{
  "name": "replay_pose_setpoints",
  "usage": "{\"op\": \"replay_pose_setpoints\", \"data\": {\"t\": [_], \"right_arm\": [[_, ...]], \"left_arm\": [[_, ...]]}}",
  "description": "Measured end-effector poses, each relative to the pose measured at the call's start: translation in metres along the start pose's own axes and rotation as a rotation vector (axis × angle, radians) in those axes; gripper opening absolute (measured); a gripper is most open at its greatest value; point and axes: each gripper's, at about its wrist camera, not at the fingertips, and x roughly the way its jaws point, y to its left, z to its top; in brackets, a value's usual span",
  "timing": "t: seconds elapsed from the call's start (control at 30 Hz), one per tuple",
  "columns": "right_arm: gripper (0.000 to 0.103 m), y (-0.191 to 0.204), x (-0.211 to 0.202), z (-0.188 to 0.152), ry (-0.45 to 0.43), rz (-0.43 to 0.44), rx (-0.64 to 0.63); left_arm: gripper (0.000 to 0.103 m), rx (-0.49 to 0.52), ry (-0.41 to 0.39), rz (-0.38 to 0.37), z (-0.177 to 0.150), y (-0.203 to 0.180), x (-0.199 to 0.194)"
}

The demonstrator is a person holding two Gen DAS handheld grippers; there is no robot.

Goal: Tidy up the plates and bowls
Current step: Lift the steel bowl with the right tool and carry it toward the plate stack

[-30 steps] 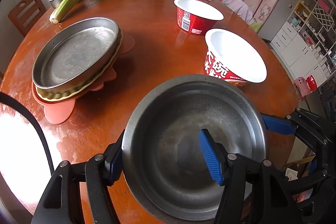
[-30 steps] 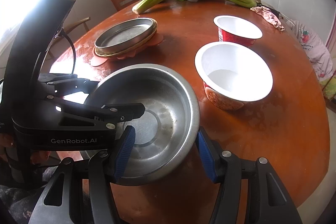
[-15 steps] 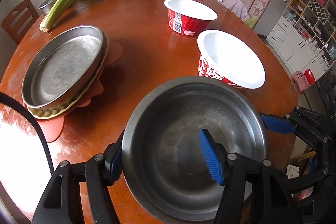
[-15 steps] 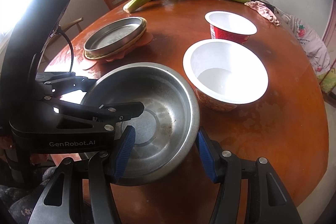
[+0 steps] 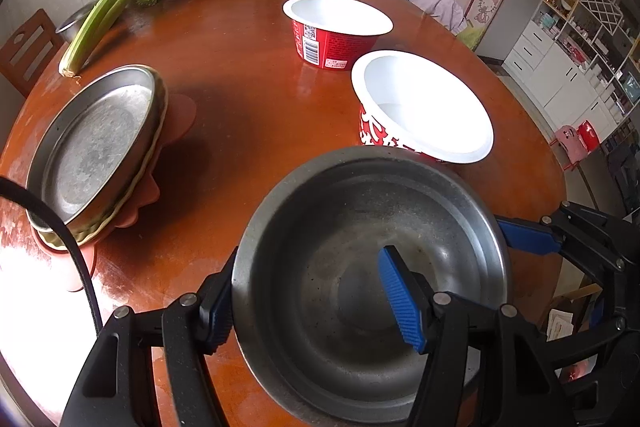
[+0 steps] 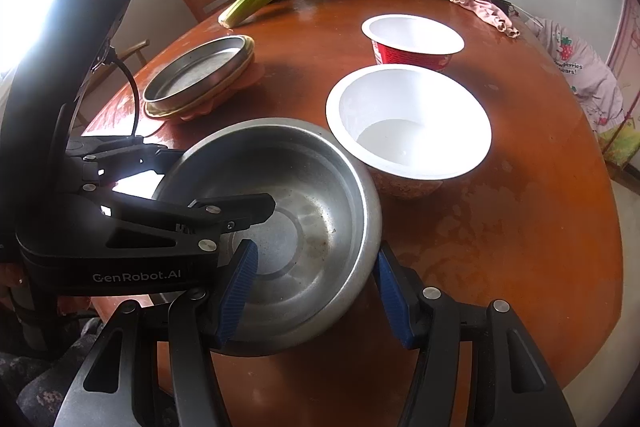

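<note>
Steel bowl (image 5: 360,267) is carried above the counter's (image 5: 240,75) near edge, left hand-held gripper (image 5: 316,303) and right hand-held gripper (image 6: 316,291) each clamping its rim; next, probably lowering it beside the white paper bowl (image 6: 408,123).

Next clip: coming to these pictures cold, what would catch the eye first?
The dented round steel bowl fills the foreground, with the left gripper and right gripper each clamped on its rim. Just beyond it on the reddish wooden table stands a wide white-lined red paper bowl, with stacked metal plates farther left.
</note>
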Motion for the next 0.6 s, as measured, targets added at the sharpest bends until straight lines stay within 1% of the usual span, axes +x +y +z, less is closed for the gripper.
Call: {"op": "replay_pose_setpoints", "data": {"t": [0.33,0.6], "right_arm": [[0.062,-0.0014,-0.0007,-0.0001,0.006,0.009,0.010],[0.062,0.0018,0.0009,0.0003,0.013,-0.002,0.008]], "left_arm": [[0.065,0.010,0.002,-0.001,0.0003,-0.0014,-0.0004],[0.065,0.015,0.003,-0.010,0.0001,-0.0001,-0.0001]]}}
